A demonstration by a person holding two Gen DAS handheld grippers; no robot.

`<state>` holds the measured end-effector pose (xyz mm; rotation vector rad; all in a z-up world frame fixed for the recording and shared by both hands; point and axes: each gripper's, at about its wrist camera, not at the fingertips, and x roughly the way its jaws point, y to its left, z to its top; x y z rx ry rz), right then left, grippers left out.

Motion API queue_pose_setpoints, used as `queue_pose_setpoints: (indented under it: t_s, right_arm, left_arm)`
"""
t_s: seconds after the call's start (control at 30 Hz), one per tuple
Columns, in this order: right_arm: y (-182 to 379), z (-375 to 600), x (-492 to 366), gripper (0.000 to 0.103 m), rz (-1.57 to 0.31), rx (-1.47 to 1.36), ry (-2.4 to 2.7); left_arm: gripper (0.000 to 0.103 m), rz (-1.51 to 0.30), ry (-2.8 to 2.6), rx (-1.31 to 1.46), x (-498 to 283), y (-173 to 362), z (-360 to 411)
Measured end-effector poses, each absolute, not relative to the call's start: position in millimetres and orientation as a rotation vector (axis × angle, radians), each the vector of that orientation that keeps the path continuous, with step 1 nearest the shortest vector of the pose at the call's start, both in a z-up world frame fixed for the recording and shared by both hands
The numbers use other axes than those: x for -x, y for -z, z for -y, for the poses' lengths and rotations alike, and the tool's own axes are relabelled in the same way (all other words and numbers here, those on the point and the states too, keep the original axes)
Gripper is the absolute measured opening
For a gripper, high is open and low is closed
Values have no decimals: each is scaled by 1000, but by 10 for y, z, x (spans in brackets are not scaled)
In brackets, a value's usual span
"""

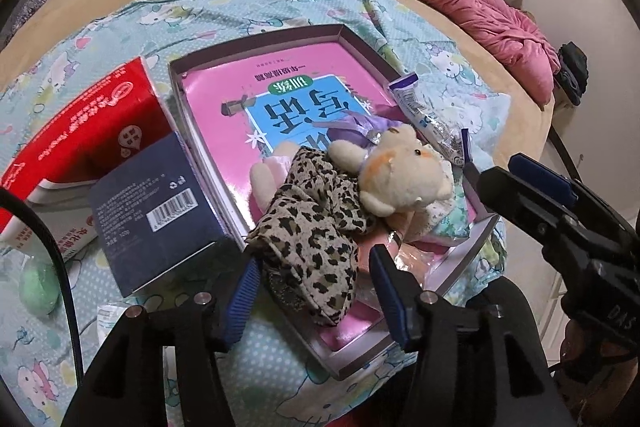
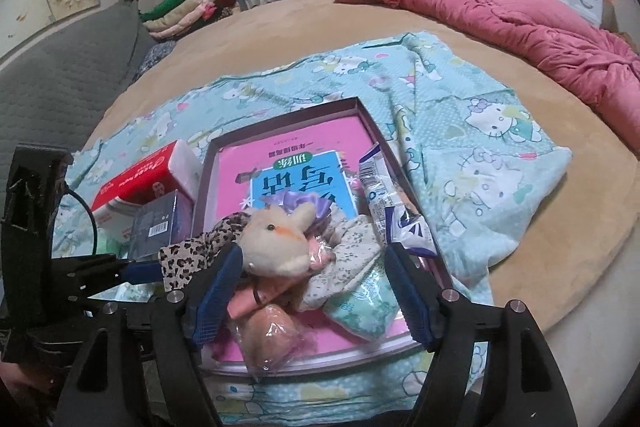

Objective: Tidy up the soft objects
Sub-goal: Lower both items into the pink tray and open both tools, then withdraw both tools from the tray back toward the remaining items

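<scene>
A shallow box (image 1: pixel 362 45) (image 2: pixel 400 167) holding a pink book lies on a Hello Kitty cloth. At its near end sit soft things: a cream plush toy (image 1: pixel 404 175) (image 2: pixel 276 243), a leopard-print cloth (image 1: pixel 316 231) (image 2: pixel 188 255), a floral cloth (image 2: pixel 352 251), a pale green pouch (image 2: pixel 364 307) and a peach pad in plastic (image 2: pixel 268 339). My left gripper (image 1: pixel 312 291) is open, its jaws on either side of the leopard cloth's near end. My right gripper (image 2: pixel 312 291) is open around the plush pile; it also shows in the left wrist view (image 1: pixel 516 175).
A red tissue pack (image 1: pixel 84 131) (image 2: pixel 140 179) and a dark blue carton (image 1: pixel 156 203) (image 2: pixel 156 223) lie left of the box. A white tube (image 1: pixel 428 115) (image 2: pixel 380 195) rests on its right rim. A pink quilt (image 2: pixel 520 15) lies far right, folded clothes (image 2: pixel 180 11) far left.
</scene>
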<state>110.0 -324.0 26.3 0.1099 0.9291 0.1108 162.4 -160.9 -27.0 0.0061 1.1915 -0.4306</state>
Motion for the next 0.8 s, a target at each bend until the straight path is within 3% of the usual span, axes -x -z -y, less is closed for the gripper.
queue_pose_setpoints:
  t_s: [0.23, 0.8]
  right_arm:
    - [-347, 3230, -1047, 75, -908, -101, -100]
    - [-737, 2911, -893, 77, -820, -67, -148]
  left_arm:
    - [65, -1149, 426, -11, -1557, 116, 1559]
    - [72, -1044, 341, -16, -1326, -325, 1183]
